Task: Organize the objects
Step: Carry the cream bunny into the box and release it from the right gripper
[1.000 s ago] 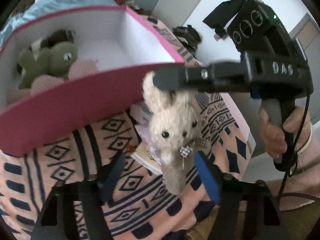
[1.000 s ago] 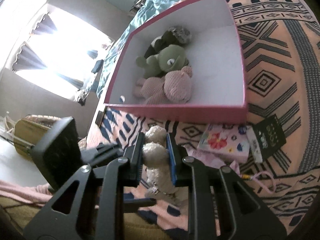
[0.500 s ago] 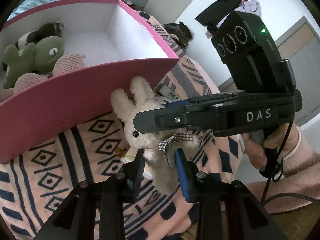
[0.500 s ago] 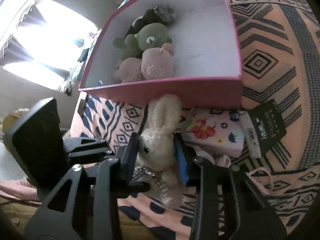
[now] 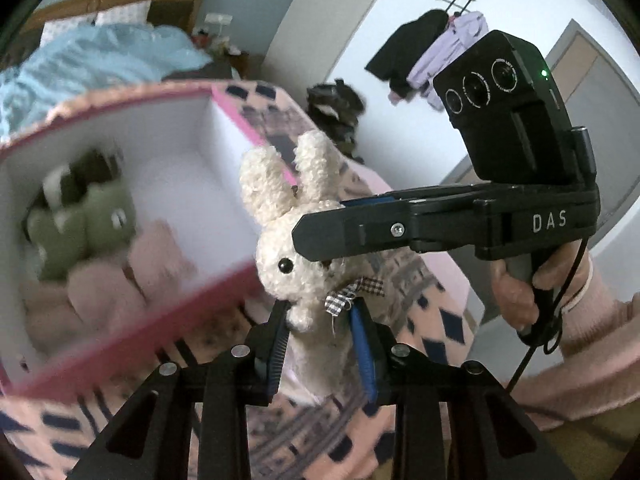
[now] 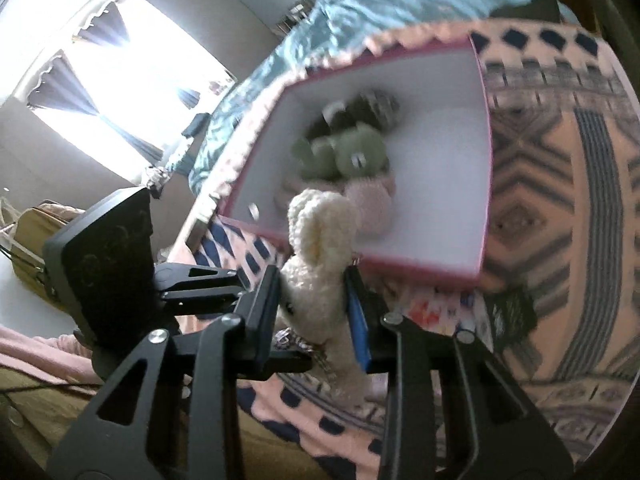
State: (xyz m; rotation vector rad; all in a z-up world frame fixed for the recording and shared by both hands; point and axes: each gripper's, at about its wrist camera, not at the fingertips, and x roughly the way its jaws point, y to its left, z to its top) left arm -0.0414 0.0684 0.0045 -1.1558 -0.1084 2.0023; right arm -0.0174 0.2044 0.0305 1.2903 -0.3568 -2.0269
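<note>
A cream plush bunny (image 5: 288,248) with a checked bow hangs in the air in front of the pink box (image 5: 120,324). My left gripper (image 5: 320,332) is shut on its body below the bow. My right gripper (image 5: 316,236) comes in from the right across its head. In the right wrist view the bunny (image 6: 316,240) sits between the pads of my right gripper (image 6: 314,300), whose jaws are closing on it. The white-lined box (image 6: 420,268) holds a green plush (image 6: 352,152), a pink plush (image 6: 372,204) and a dark one behind them.
The box rests on a pink-and-navy patterned blanket (image 6: 568,184). A floral booklet (image 6: 432,308) and a black packet (image 6: 512,312) lie by the box's near wall. A blue quilt (image 5: 92,52) lies behind. A person's hand (image 5: 516,292) holds the right gripper's handle.
The left gripper went from open around the bunny's body to shut on it. Both grippers rose with the bunny, whose ears now reach above the box's rim.
</note>
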